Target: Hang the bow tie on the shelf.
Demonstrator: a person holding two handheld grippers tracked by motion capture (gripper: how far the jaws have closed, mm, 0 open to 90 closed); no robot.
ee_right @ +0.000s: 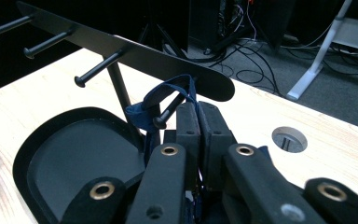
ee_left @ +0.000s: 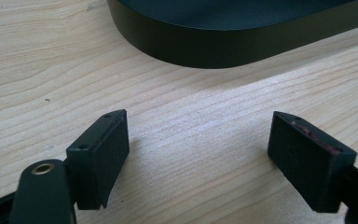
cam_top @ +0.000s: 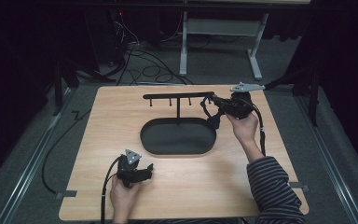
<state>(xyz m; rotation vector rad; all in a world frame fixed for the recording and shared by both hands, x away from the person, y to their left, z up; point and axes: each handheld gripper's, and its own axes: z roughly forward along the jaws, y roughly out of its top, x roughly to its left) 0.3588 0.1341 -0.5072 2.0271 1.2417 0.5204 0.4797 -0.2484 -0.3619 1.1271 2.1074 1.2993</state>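
A black rack (cam_top: 178, 95) with several pegs stands on a stem in an oval black tray (cam_top: 177, 136) mid-table. My right gripper (cam_top: 214, 103) is at the rack's right end, shut on a dark blue strap (ee_right: 161, 100). In the right gripper view the strap's loop hangs around the rightmost peg (ee_right: 168, 112), just ahead of the shut gripper (ee_right: 199, 112), under the rack bar (ee_right: 135, 53). My left gripper (cam_top: 147, 171) rests low near the table's front, short of the tray. It stands open (ee_left: 198, 128) over bare wood, facing the tray wall (ee_left: 223, 44).
The wooden table (cam_top: 102, 140) has a round cable hole (ee_right: 289, 139) to the right of the rack. Cables and a white desk frame (cam_top: 256, 51) lie on the floor beyond the far edge. The other pegs (ee_right: 95, 70) carry nothing.
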